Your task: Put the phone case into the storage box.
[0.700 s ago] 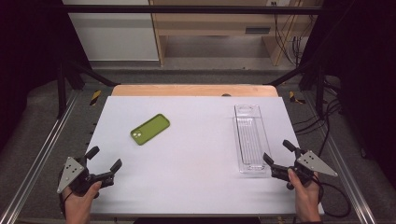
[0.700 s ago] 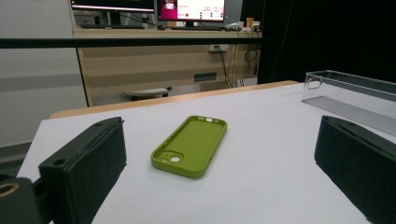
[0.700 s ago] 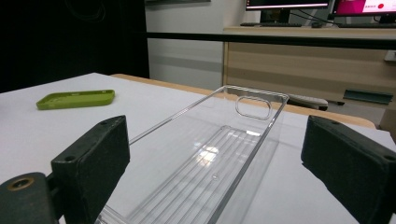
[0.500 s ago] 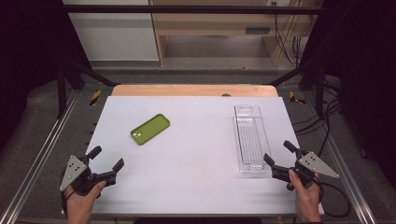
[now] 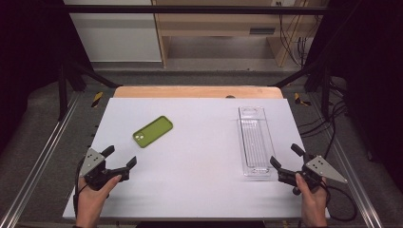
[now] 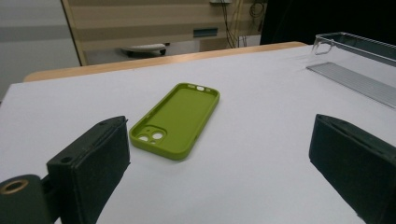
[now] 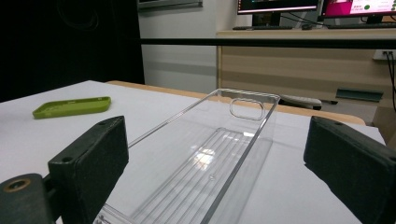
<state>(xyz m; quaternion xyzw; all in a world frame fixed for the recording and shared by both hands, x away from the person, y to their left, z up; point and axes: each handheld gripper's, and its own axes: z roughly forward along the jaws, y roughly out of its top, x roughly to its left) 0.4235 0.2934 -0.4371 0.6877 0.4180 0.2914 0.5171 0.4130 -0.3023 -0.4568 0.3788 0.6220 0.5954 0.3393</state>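
The left gripper (image 5: 117, 161) is waiting with jaws spread and empty near the front left corner of the white table (image 5: 199, 190) in the high view, pointing up the table toward a green phone case (image 5: 152, 131) lying well apart from it. The right gripper (image 5: 284, 158) is hovering at the front right, jaws likewise wide and holding nothing, just beside the near end of a long clear plastic tray (image 5: 255, 142). Both hands appear to be lining up, with no grasp yet begun; the likely next move calls for the left gripper to be travelling forward and closing across the case's narrow width.

In the left gripper view, the phone case (image 6: 176, 119) is lying hollow side up, its soft-looking matte shell showing rounded corners and camera cut-outs at the near end, framed between two blocky black jaws.

In the right gripper view, the tray (image 7: 219, 154) is stretching away between the jaws, glossy and see-through, with a ribbed floor, thin upright walls and a slot-shaped handle hole in the far end wall.
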